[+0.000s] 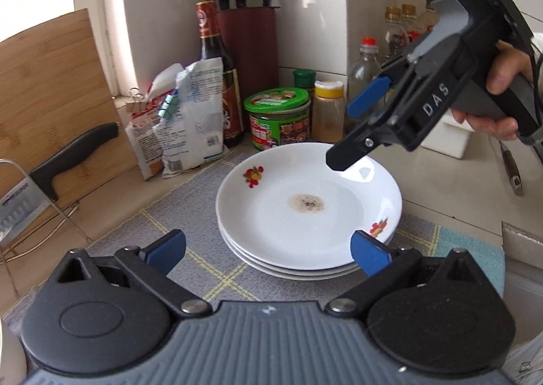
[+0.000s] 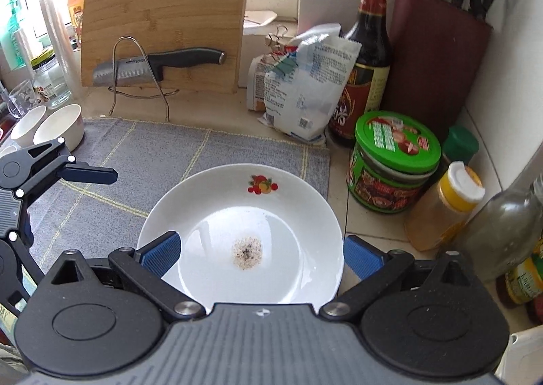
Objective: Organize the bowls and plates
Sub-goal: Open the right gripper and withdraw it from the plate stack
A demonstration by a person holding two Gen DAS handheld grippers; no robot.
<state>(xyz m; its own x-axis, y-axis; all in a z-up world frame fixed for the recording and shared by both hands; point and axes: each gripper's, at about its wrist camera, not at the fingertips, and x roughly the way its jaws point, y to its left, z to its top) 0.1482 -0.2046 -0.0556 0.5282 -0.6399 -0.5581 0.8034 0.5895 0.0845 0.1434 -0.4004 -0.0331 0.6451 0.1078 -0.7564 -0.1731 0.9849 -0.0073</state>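
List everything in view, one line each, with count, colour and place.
plates: three stacked, white with fruit prints, a dark stain in the top one, on the mat
mat: one, grey with yellow lines, on the counter
bowls: two, white, at the mat's far left edge
cutting board: one, wooden, upright at the back
knife: one, black handle, in a wire rack before the board
bags: two, white, clipped shut
sauce bottle: one, dark
knife block: one, maroon, in the corner
jar: one, green lid
spice shaker: one, yellow
left hand-held gripper: open, near the stack
right hand-held gripper: open, over the top plate
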